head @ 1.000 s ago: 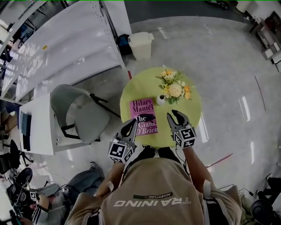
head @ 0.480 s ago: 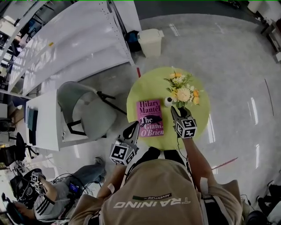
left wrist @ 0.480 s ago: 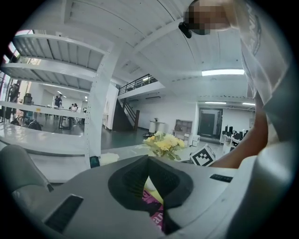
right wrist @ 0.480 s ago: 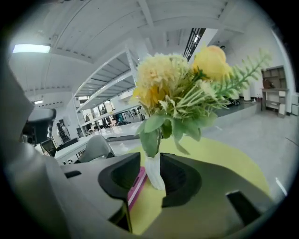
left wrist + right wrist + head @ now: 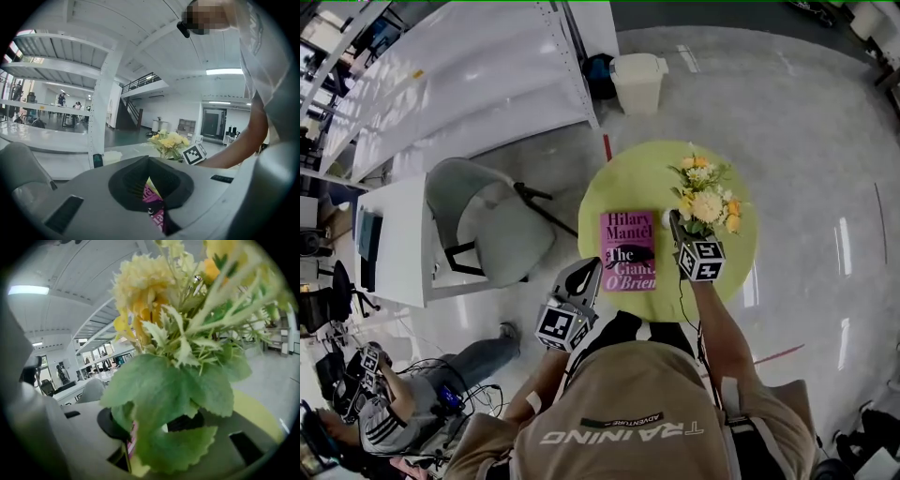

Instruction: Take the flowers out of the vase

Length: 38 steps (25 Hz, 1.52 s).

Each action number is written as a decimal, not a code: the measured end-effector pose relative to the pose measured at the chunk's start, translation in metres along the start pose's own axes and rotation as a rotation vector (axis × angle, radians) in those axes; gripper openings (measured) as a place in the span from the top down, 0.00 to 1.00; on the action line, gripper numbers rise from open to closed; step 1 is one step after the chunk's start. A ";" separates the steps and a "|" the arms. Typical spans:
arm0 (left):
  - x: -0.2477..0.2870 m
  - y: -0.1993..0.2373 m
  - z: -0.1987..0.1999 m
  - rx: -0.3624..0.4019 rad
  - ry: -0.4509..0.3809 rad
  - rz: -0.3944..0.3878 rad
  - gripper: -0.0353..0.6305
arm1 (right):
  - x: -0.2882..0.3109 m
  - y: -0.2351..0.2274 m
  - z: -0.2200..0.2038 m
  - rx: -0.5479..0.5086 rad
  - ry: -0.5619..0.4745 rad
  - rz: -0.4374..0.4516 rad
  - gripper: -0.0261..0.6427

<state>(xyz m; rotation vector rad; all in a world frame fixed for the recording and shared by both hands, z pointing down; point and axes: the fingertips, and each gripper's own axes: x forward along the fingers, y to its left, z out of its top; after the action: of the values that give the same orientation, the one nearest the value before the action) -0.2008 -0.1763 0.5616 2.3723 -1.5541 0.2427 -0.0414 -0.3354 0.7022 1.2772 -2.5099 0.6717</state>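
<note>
Right claw (image 5: 675, 221), opening, seemingly round yellow, leafy flowers (image 5: 707, 201)

- The table (image 5: 623, 183) stands in front of the person, with the chair (image 5: 487, 225) to its left and the bin (image 5: 637, 82) behind it
- The book (image 5: 628, 249) lies on the table, on its near left part
- The vase (image 5: 667, 218) stands on the table just right of the book, with the flowers (image 5: 706, 195) in it
- The shelving (image 5: 459, 84) runs behind the chair, left of the bin
</note>
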 end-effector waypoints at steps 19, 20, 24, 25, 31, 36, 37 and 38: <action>-0.002 -0.009 -0.014 -0.001 0.012 -0.038 0.94 | -0.024 0.010 0.043 -0.061 -0.185 0.001 0.90; -0.001 -0.012 -0.012 -0.001 0.006 -0.044 0.94 | -0.029 0.012 0.051 -0.066 -0.199 0.003 0.90; 0.002 -0.025 -0.008 0.004 -0.013 -0.069 0.94 | -0.050 0.019 0.084 -0.097 -0.241 0.018 0.90; 0.003 -0.028 -0.007 0.006 -0.016 -0.074 0.94 | -0.057 0.020 0.091 -0.105 -0.249 0.022 0.90; 0.003 -0.045 -0.005 0.003 -0.034 -0.106 0.94 | -0.095 0.021 0.118 -0.112 -0.280 0.030 0.90; 0.008 -0.064 -0.007 0.006 -0.045 -0.139 0.94 | -0.121 0.009 0.106 -0.090 -0.229 0.026 0.90; 0.009 -0.068 -0.005 0.006 -0.048 -0.143 0.94 | -0.125 0.005 0.097 -0.072 -0.203 0.029 0.90; 0.011 -0.071 -0.003 0.005 -0.051 -0.148 0.94 | -0.128 0.001 0.086 -0.046 -0.175 0.031 0.90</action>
<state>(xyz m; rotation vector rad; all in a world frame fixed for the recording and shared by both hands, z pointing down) -0.1317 -0.1579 0.5572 2.5011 -1.3921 0.1557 0.0316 -0.2893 0.5746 1.3360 -2.6728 0.5257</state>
